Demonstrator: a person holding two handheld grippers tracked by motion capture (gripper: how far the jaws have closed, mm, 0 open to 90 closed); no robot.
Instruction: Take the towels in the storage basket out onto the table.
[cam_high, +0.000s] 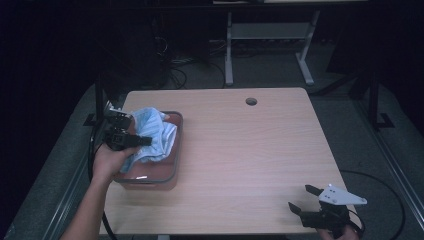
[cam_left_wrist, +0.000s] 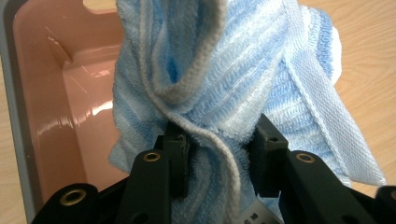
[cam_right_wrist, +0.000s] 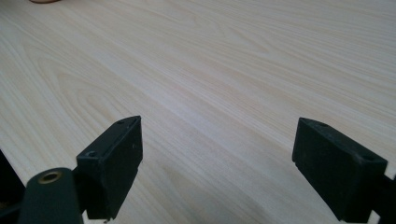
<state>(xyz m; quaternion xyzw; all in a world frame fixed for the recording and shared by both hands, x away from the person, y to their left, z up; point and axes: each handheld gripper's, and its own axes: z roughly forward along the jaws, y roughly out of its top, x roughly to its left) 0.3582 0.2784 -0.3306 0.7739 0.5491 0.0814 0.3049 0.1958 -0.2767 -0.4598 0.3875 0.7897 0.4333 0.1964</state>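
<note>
A light blue striped towel (cam_high: 152, 134) hangs bunched over a pink tub (cam_high: 172, 150) with a grey rim at the table's left side. My left gripper (cam_high: 131, 131) is shut on the towel and holds it above the tub. In the left gripper view the towel (cam_left_wrist: 224, 79) is pinched between the two black jaws of the left gripper (cam_left_wrist: 218, 158), and the tub's glossy pink inside (cam_left_wrist: 60, 116) lies behind it. My right gripper (cam_high: 305, 197) rests at the table's near right corner, open. In the right gripper view, bare wood lies between the jaws of the right gripper (cam_right_wrist: 217, 168).
The wooden table (cam_high: 250, 150) has a round cable hole (cam_high: 251, 101) near its far edge. Beyond the table stand a white desk frame (cam_high: 270, 45) and loose cables on the floor. A black cable runs along the table's left side.
</note>
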